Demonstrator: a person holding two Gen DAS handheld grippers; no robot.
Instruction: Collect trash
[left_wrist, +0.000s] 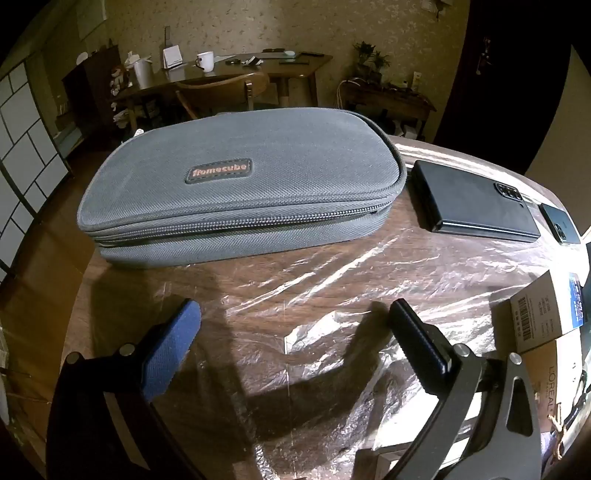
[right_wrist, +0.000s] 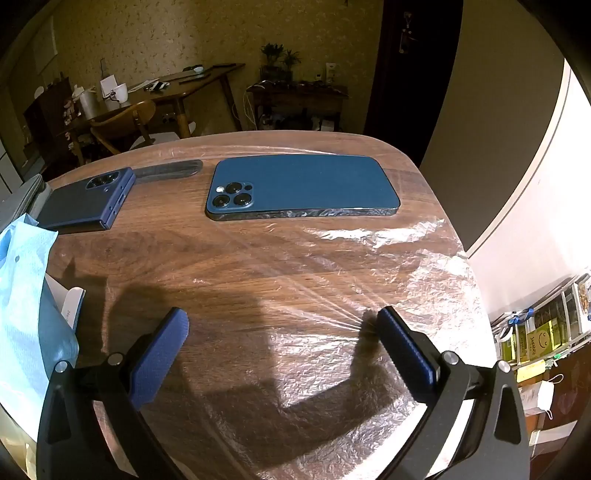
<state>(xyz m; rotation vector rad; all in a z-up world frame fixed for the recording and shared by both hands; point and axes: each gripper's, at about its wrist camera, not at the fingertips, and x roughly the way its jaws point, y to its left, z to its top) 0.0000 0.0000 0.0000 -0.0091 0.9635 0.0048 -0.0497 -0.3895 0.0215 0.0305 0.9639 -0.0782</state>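
Over bench (right_wrist: 258, 258): L tongs (left_wrist: 291, 325) & R tongs (right_wrist: 280, 332) gape wide, empty, angled down toward crinkled plastic film (right_wrist: 406, 266), likely trash.

A patch reading "Homecube" is sitting on the grey zip case (left_wrist: 240, 184) at centre frame. "L'ORÉAL" is showing on the cardboard box (left_wrist: 546, 373) at lower right, under a barcode label.

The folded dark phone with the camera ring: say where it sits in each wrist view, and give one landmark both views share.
Left wrist view: the folded dark phone lies right of centre, just right of the grey zip case.
Right wrist view: the same phone lies at the left, left of the blue phone.
Shared landmark: the white mug on the far desk.
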